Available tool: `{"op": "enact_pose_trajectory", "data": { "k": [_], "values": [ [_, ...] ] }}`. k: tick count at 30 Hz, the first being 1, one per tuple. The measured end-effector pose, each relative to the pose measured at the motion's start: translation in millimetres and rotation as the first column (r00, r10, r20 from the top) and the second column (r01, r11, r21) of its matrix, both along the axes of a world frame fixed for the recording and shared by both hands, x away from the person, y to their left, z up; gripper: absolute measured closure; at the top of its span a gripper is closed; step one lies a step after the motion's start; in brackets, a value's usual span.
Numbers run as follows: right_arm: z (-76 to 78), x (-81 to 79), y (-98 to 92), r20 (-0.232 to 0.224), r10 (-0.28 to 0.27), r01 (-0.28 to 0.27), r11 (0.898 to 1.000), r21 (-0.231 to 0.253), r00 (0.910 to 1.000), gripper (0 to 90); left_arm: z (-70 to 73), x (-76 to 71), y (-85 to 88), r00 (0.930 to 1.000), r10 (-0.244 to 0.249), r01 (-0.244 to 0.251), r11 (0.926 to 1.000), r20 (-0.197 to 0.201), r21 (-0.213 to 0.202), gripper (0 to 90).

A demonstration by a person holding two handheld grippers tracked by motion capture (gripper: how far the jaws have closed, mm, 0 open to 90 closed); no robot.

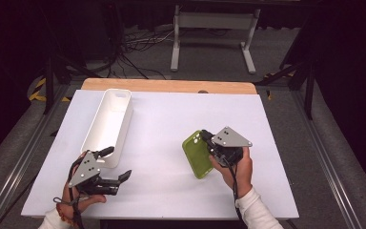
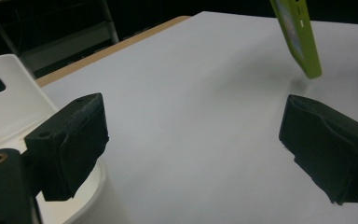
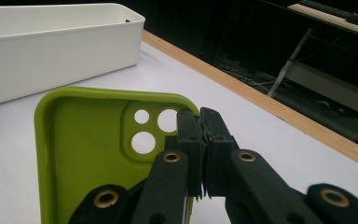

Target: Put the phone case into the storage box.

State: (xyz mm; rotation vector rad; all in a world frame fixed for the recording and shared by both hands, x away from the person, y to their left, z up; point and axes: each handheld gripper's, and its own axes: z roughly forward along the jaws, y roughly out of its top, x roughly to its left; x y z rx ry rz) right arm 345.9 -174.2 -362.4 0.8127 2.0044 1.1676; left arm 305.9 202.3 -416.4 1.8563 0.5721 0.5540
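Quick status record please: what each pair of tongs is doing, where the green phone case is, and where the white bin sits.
right tongs: shut on the edge of the green phone case, near its camera cutouts
green phone case: lifted and tilted, lower end near the white table
left tongs: open, nothing between them, beside the near end of the white bin
white bin: on the table's left side, long axis running away from the person; the visible part of its inside looks empty

Nothing here can be read. The green phone case (image 3: 88, 140) carries no brand or lettering on the side that shows, the white bin (image 1: 107, 125) near the left edge of the bench (image 1: 171, 191) is blank, and the bench top bears no label, number or sign.
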Motion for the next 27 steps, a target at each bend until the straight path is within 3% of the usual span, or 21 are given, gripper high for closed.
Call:
{"op": "enact_pose_trajectory", "data": {
  "k": [9,13,15,21,27],
  "values": [
    [-2.2,-0.5,7.2,0.001,0.006,-0.006,1.0,0.025,1.0,88.4,5.8,2.9,-28.0,0.9981,-0.059,0.058,0.9983,0.02,0.008,7.4],
    [-1.5,-1.1,9.1,0.026,-0.011,0.011,0.999,0.037,0.9996,88.4,11.0,5.2,-43.9,0.9957,-0.082,0.082,0.9965,0.042,0.02,8.2],
    [-1.1,-1.7,9.3,0.03,-0.02,0.019,0.999,0.047,0.9993,88.4,13.9,7.6,-50.8,0.9949,-0.096,0.096,0.9954,0.032,-0.005,8.1],
    [0.0,-3.8,8.7,0.054,-0.041,0.039,0.998,0.05,0.9977,88.4,17.9,9.4,-70.6,0.9909,-0.131,0.131,0.9914,0.031,-0.005,8.4],
    [-1.3,-4.7,8.9,0.061,-0.045,0.041,0.997,0.063,0.9971,88.4,24.5,11.3,-89.4,0.9854,-0.166,0.167,0.9854,0.039,-0.034,9.4]
  ]
}}
